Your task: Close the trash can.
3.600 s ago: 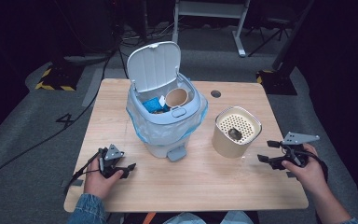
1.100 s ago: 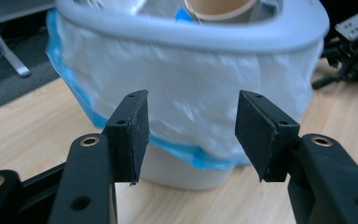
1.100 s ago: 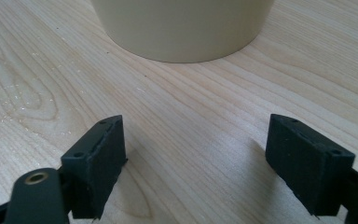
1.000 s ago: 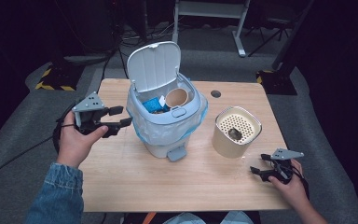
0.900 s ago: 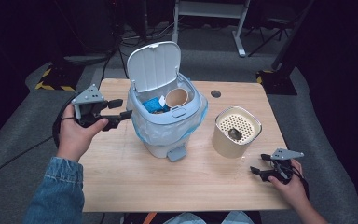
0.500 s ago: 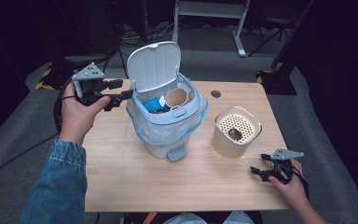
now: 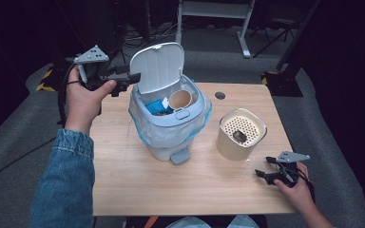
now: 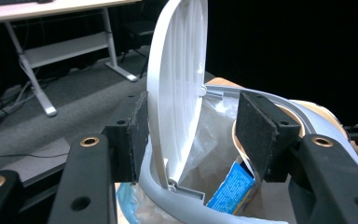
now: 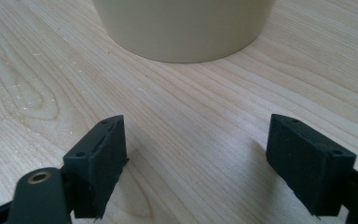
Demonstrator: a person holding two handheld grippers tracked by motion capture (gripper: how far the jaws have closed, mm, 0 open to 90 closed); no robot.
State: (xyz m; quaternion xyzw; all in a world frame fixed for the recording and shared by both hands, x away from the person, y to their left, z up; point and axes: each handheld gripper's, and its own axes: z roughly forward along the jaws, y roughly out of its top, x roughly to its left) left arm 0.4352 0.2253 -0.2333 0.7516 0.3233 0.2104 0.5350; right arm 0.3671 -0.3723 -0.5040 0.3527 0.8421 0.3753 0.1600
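A pale grey pedal bin (image 7: 164,137) with a blue liner stands mid-table, its lid (image 7: 161,66) upright. Inside lie a paper cup (image 7: 180,99) and a blue packet (image 7: 156,105). My left gripper (image 7: 127,81) is raised at the lid's left edge and is open. In the left gripper view the lid (image 8: 177,70) stands between the jaws of the left gripper (image 8: 189,135), close to the left pad, with the blue packet (image 8: 235,186) below. My right gripper (image 7: 262,167) rests open on the table at the front right, with nothing between the jaws of the right gripper (image 9: 196,158).
A cream container (image 7: 241,133) with a perforated top and a dark item on it stands right of the bin; its wall (image 9: 182,28) is just ahead of my right gripper. The bin's pedal (image 7: 180,156) points to the front. The wooden table (image 7: 133,185) has a small dark hole (image 7: 220,95).
My left gripper has risen from beside the bin and moved back and right to the lid's edge, jaws now around it. The right gripper has stayed put.
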